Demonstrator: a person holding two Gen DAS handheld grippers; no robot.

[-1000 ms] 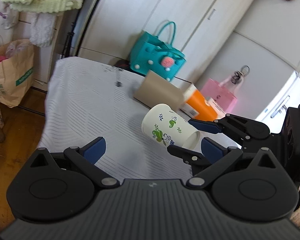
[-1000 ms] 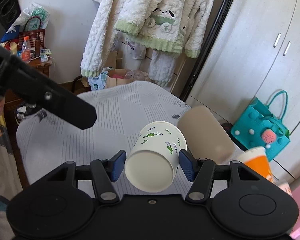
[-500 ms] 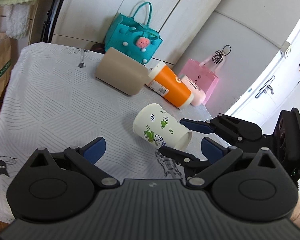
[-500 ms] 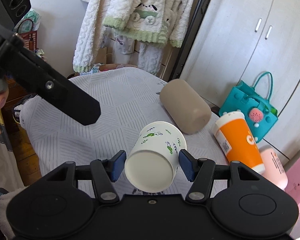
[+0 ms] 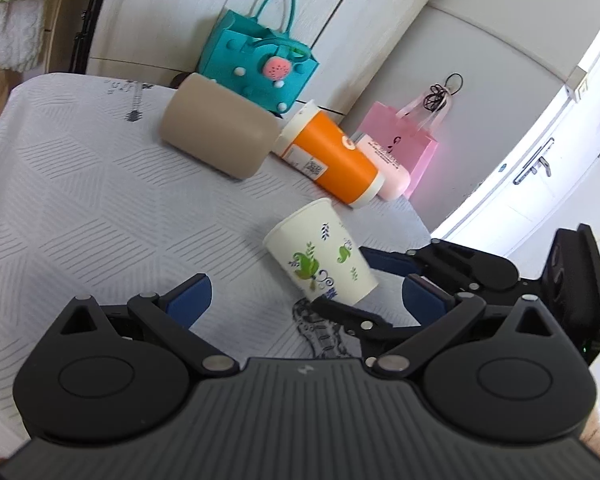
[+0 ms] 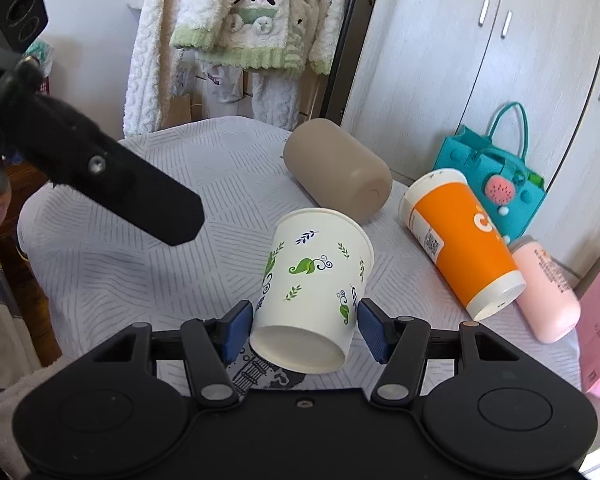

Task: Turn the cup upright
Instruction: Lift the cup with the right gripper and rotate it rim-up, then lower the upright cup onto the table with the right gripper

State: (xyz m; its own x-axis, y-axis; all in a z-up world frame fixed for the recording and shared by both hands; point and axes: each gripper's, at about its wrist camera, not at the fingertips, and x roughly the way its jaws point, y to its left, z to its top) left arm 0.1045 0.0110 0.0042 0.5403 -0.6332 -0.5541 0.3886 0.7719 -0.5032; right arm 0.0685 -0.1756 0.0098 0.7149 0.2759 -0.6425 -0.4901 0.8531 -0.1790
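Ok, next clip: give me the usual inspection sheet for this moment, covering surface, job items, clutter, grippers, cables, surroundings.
Surface: table under a white patterned cloth.
Job's things: leaf-print paper cup tilted, base toward the right wrist camera, rim up and away.
Clutter: beige cylinder, orange cup and pink bottle, all lying on their sides.
Grippers: right gripper shut on the cup near its base; left gripper open, empty.
Cables: nothing seen.
Surroundings: teal bag, pink bag, hanging fleece clothes, wardrobe doors.
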